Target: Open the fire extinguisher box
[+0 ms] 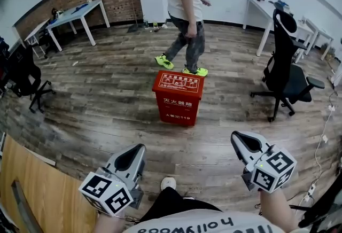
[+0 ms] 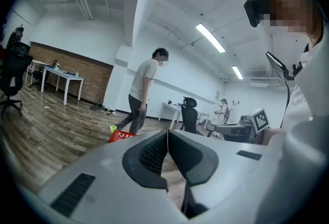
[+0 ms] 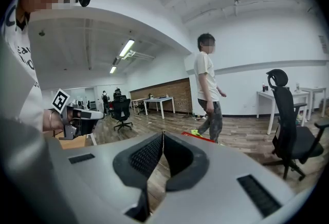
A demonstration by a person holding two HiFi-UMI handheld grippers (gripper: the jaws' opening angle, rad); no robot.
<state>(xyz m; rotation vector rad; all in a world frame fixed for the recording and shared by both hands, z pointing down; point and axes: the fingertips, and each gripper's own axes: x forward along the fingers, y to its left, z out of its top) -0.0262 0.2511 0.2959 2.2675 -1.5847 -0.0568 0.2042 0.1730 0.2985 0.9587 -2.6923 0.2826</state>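
Showing red box [image 1: 178, 98] front: head view only

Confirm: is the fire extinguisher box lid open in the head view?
No: the red fire extinguisher box stands with its lid lying flat on top, shut.

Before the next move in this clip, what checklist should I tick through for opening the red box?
1. Fire extinguisher box upright and closed: ok, lid down.
2. Left gripper empty: ok, jaws shut on nothing.
3. Right gripper empty: ok, jaws shut on nothing.
4. Grippers at the box: not ok, both held well short of it.
5. Bystander away: not ok, a person stands right behind the box.
6. How the lid opens: cannot tell from here.
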